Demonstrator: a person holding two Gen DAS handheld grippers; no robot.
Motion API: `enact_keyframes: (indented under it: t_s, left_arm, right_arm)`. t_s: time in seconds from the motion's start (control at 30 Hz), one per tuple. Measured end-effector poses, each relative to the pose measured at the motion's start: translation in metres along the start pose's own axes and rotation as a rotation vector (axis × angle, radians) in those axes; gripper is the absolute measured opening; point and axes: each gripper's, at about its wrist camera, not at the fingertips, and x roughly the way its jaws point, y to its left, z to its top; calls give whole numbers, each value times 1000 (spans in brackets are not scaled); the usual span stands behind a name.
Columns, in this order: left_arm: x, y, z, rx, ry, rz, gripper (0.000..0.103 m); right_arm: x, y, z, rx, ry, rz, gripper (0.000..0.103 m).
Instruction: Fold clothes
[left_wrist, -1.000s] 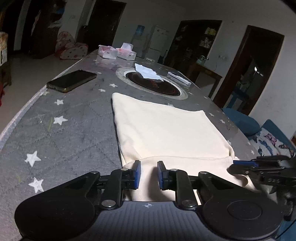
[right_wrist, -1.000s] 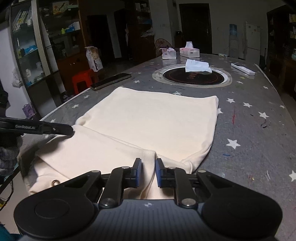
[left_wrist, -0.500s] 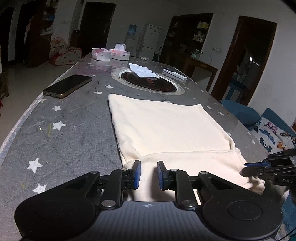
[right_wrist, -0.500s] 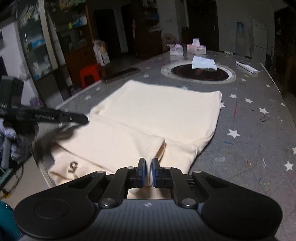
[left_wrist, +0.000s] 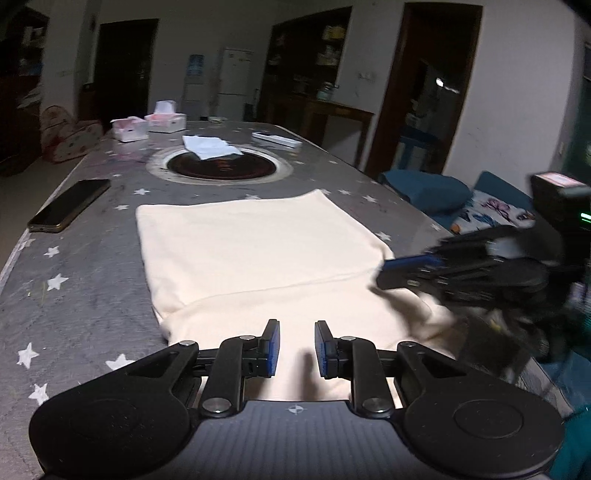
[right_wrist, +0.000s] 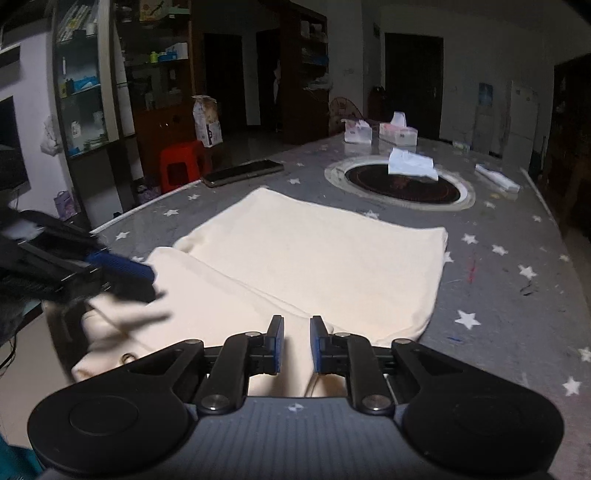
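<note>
star-print table (left_wrist: 85, 295), cream garment (left_wrist: 251, 251), hand-held grippers parted

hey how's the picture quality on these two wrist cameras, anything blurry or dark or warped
Left wrist view: dim room, the right gripper smeared by motion blur, the cream garment sharp, table edges bowed by the fisheye. Right wrist view: similarly dark with corner vignetting, the left gripper blurred and casting a soft shadow on the cloth, the doorways near black.
</note>
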Motion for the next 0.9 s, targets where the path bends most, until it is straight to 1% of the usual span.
enact_keyframes:
  t_s: [0.03,0.1,0.2,0.3,0.37,0.43,0.53,0.57,0.63,0.77,0.9]
  left_arm:
    - [-3,-1,-2,7,5,2,25]
    - [-9,-2,-5,19,15,11,35]
    - [-20,-9,-15,70,37,17,37]
    - [-27,-22,-26,177,57,18,40]
    - [-33,-30,-33,249,61,4,41]
    - [-35,-37,-38,305,59,-6,41]
    - [-34,-43,-44,374,55,-8,41]
    - [-33,-43,-46,390,55,-5,41]
    - [-35,-42,-49,397,53,-9,41]
    - [-40,-37,-51,412,49,12,41]
    - [-38,-42,-57,459,40,15,41]
  right_arm:
    - [6,-2,-1,6,19,-1,14]
    - [4,-1,-4,-4,27,4,15]
    - [-4,3,-8,-35,35,19,18]
    - [-15,11,-15,-114,59,33,21]
    - [-19,16,-22,-166,79,25,24]
    - [-24,20,-26,-199,82,20,24]
    - [-30,22,-28,-210,86,19,25]
    - [-32,23,-28,-215,87,21,28]
    - [-35,24,-29,-223,89,20,32]
    - [-43,26,-32,-237,93,18,32]
    - [-48,28,-34,-260,104,13,34]
